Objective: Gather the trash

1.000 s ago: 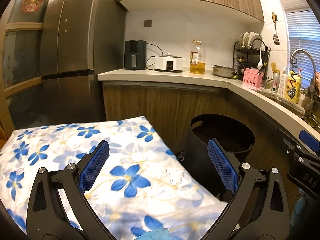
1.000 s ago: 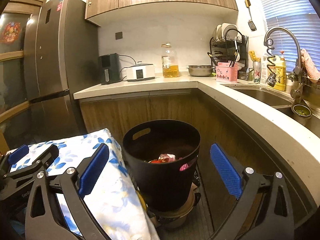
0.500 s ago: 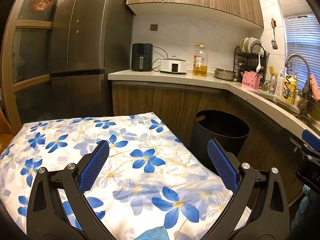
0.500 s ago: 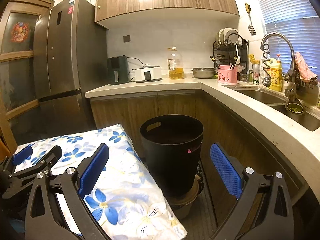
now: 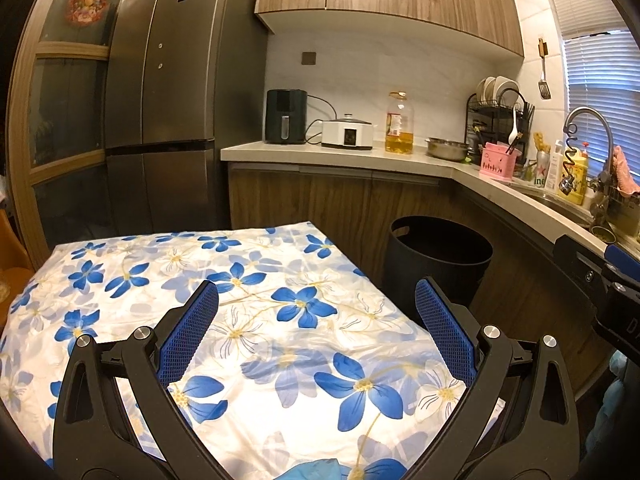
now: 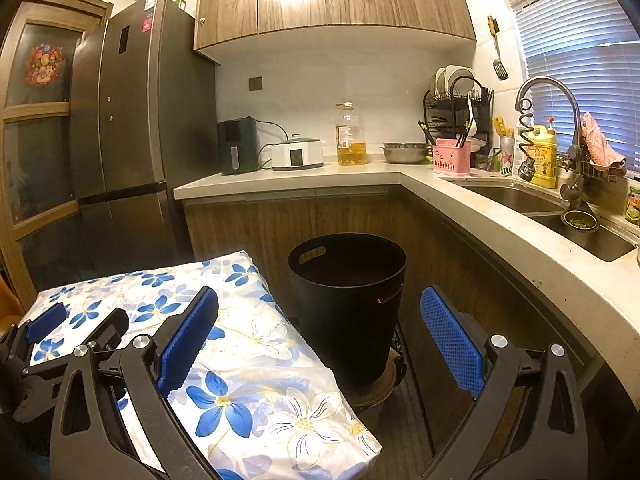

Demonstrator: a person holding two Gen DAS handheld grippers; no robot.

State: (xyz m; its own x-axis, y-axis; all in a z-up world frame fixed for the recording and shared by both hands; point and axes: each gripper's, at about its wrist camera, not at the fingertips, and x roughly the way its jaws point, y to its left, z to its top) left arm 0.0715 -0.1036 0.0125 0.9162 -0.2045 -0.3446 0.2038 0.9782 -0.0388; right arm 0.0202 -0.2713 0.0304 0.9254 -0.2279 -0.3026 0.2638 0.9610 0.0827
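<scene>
Left gripper (image 5: 316, 332): jaws spread wide, empty, lower centre of the left wrist view, above the floral cloth (image 5: 248, 312).
Right gripper (image 6: 320, 340): jaws spread wide, empty, lower centre of the right wrist view.
Trash bin (image 6: 347, 304): black, upright, centre of the right wrist view, just beside the cloth's right edge, below the countertop (image 6: 288, 182).
Bin contents: cannot tell.

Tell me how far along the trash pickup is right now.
Looks near the end. The flowered tablecloth shows no litter. Both the left claw and the right claw are open and hold nothing. The black bin stands beside the table; its inside is too dark to see. No trash left to grab is in view.
</scene>
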